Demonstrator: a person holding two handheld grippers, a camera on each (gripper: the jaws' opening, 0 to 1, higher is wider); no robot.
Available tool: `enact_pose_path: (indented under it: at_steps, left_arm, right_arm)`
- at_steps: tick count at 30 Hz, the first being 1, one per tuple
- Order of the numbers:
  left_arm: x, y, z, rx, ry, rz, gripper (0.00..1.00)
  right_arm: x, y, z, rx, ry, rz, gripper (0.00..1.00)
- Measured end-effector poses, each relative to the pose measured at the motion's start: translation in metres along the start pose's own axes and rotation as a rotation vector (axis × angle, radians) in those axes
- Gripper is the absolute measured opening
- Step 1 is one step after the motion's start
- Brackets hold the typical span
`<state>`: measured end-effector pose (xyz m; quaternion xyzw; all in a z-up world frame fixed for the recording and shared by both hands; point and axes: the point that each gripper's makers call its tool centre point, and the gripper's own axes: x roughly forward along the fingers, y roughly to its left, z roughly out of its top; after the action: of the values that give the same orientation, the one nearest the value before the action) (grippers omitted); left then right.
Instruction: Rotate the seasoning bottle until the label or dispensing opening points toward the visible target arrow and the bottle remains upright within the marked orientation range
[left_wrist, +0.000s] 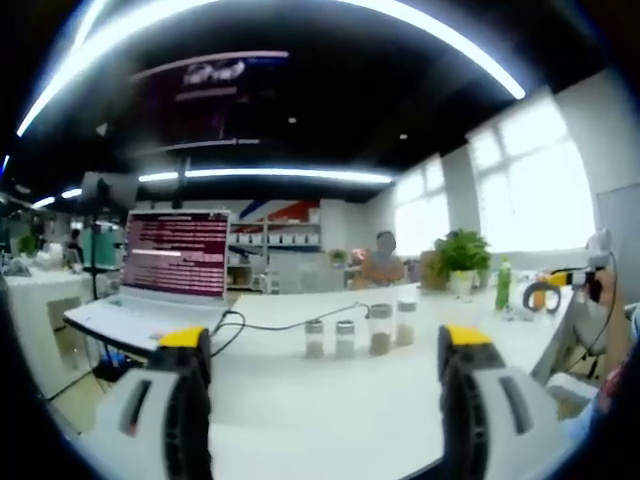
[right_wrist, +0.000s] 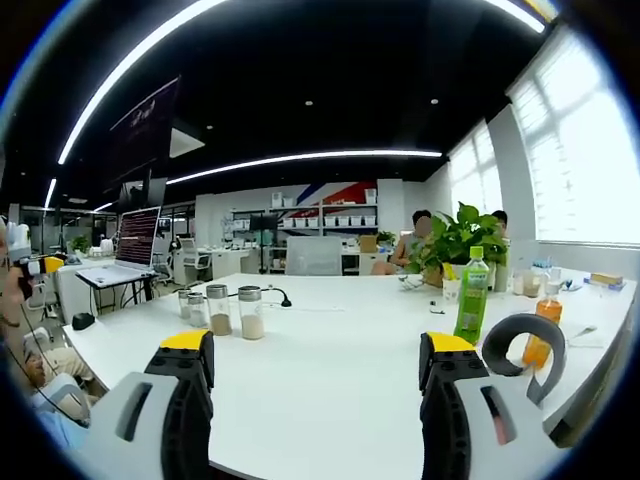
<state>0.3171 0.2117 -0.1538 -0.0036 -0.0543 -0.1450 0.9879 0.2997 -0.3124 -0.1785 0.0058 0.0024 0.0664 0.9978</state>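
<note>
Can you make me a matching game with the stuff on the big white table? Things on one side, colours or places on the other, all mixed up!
Things:
1. green drink bottle
2. laptop
3. seasoning bottles
4. potted plant

Clues:
A. pink-red screen, at a table corner
B. leafy, behind the green drink bottle
C. clear with silver caps, in a row
D. yellow cap, near a black tape roll

Pairs: 1-D, 2-A, 3-C, 4-B

The left tool (left_wrist: 325, 365) has its jaws spread wide, gripping nothing. The right tool (right_wrist: 318, 372) is likewise wide apart and unloaded
</note>
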Motion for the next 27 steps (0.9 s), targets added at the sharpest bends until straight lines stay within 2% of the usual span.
enact_pose_path:
  at_steps: [9,11,13,15,25,27]
  left_arm:
    - [0.002,0.003,-0.006,0.011,0.028,0.014,0.99]
    - [0.003,0.003,-0.006,0.015,0.026,0.011,0.99]
    - [0.004,0.001,-0.003,0.035,0.006,-0.001,0.98]
    - [0.004,0.0,-0.004,0.036,0.011,-0.008,0.98]
    - [0.009,0.004,-0.011,0.019,0.041,-0.016,0.99]
    - [0.01,0.01,-0.015,0.012,0.059,0.008,1.0]
  right_arm:
    - [0.007,0.015,0.0,-0.006,-0.001,0.037,0.85]
    - [0.01,0.017,-0.005,-0.063,0.036,0.025,0.83]
    - [0.012,0.021,-0.001,-0.083,0.029,0.016,0.82]
    - [0.015,0.024,0.004,-0.085,0.021,0.019,0.83]
    - [0.037,0.059,0.032,-0.109,-0.009,0.116,0.83]
    - [0.044,0.068,0.034,-0.112,-0.01,0.137,0.83]
